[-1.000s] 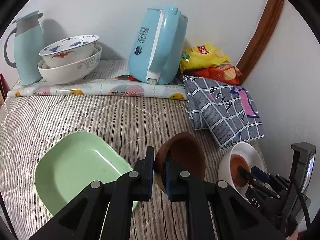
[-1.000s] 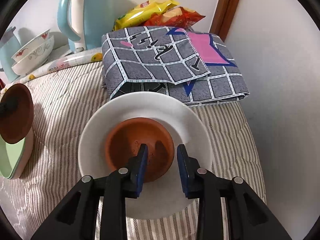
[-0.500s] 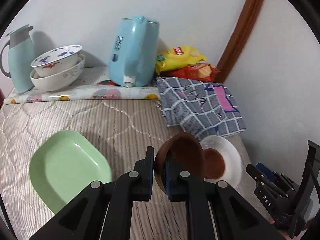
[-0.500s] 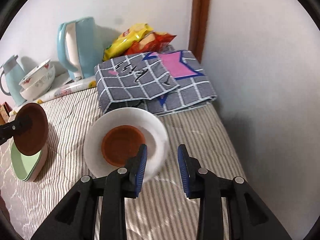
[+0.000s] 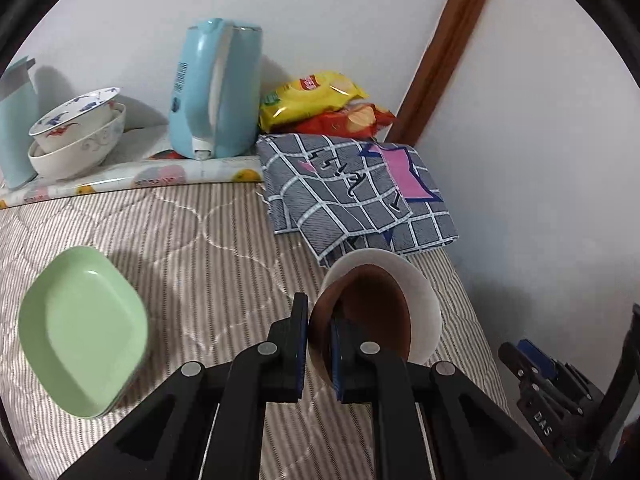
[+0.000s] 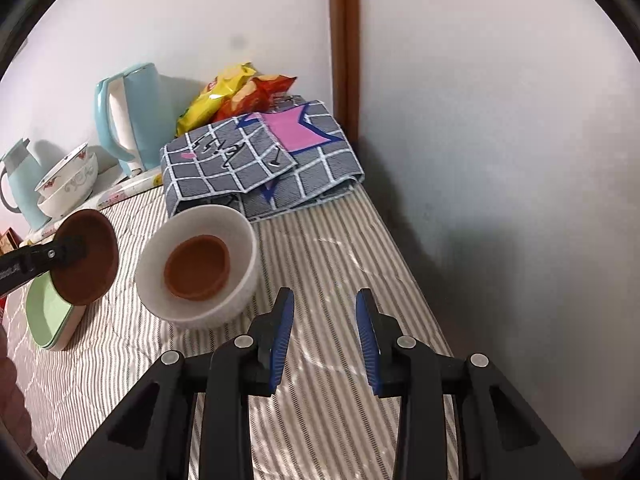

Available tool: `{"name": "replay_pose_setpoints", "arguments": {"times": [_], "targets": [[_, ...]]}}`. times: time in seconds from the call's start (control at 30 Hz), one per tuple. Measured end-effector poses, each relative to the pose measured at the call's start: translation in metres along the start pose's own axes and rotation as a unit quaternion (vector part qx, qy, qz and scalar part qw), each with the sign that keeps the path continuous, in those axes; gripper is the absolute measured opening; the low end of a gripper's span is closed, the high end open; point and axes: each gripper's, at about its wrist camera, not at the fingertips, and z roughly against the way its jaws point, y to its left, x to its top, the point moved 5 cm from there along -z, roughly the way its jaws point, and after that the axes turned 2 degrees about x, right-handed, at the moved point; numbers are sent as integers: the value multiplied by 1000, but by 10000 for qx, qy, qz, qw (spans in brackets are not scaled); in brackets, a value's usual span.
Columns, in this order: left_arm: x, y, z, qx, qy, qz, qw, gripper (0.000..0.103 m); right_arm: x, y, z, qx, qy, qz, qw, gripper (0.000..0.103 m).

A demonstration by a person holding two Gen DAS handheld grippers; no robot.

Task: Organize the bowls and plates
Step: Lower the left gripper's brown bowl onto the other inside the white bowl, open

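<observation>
Left view: my left gripper [image 5: 319, 340] pinches the brown bowl's [image 5: 372, 312] rim, lifted in front of the white bowl [image 5: 416, 280].
Green plate [image 5: 84, 332]: left of the white bowl.
Right view: my right gripper [image 6: 325, 336] stands spread, empty, right of the white bowl [image 6: 240, 232], which holds a brown dish [image 6: 197, 267].
</observation>
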Motion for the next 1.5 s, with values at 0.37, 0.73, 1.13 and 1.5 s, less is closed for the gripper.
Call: {"name": "replay_pose_setpoints", "arguments": {"times": [0.37,0.73,1.13,1.5], "targets": [[3,-19,-42,27,270,-61,9996,10,-3,-35,-13,21,4,-346,9994,32],[1,-30,-74,42,524,-143,9985,10,-6,-42,-29,40,74,-369,9993,32],[1,-32,-86,-23,664,-148,9977,10,-9,-39,-37,54,163,-372,9992,32],[-3,-33,-90,-93,802,-100,9967,11,-9,-39,-38,82,183,-384,9991,35]]}}
